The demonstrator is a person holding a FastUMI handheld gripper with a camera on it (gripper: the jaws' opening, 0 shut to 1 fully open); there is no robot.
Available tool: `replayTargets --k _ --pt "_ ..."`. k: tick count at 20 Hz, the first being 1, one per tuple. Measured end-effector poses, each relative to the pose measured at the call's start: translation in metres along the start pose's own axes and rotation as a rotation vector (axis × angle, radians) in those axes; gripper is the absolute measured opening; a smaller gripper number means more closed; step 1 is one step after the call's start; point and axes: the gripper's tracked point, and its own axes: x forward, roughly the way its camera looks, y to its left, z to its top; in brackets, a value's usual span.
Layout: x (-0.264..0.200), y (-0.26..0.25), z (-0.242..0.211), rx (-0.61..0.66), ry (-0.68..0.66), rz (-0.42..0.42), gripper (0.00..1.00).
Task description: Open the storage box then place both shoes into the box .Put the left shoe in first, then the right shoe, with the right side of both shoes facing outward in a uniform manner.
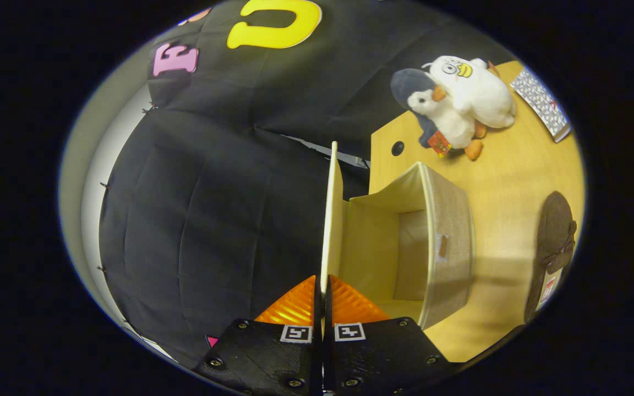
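Both fingers of hand-held gripper (321,286) clamped on storage box (449,242) lid (330,220), lid upright.

The fingers (295,308) are hiding the lid's (332,214) lower edge (pinched); the box (449,242) is hiding its own floor.

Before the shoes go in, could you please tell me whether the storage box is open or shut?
Open: the claw is shut on the lid, swung clear of the box, whose inside looks empty.
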Motion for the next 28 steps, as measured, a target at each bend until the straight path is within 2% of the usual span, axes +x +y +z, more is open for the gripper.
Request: replayTargets --k 4,8,16,20,28 --pt "0.03 0.044 -0.007 -0.074 0.026 0.042 0.01" --pt "0.07 0.077 -0.017 -0.095 0.052 0.07 0.01" --pt "0.163 0.107 -0.045 -0.046 0.11 0.07 0.02" --pt "0.218 0.112 -0.073 -0.06 0.148 0.024 0.02" --pt "0.297 0.07 -0.125 -0.082 0.213 -0.144 0.03"
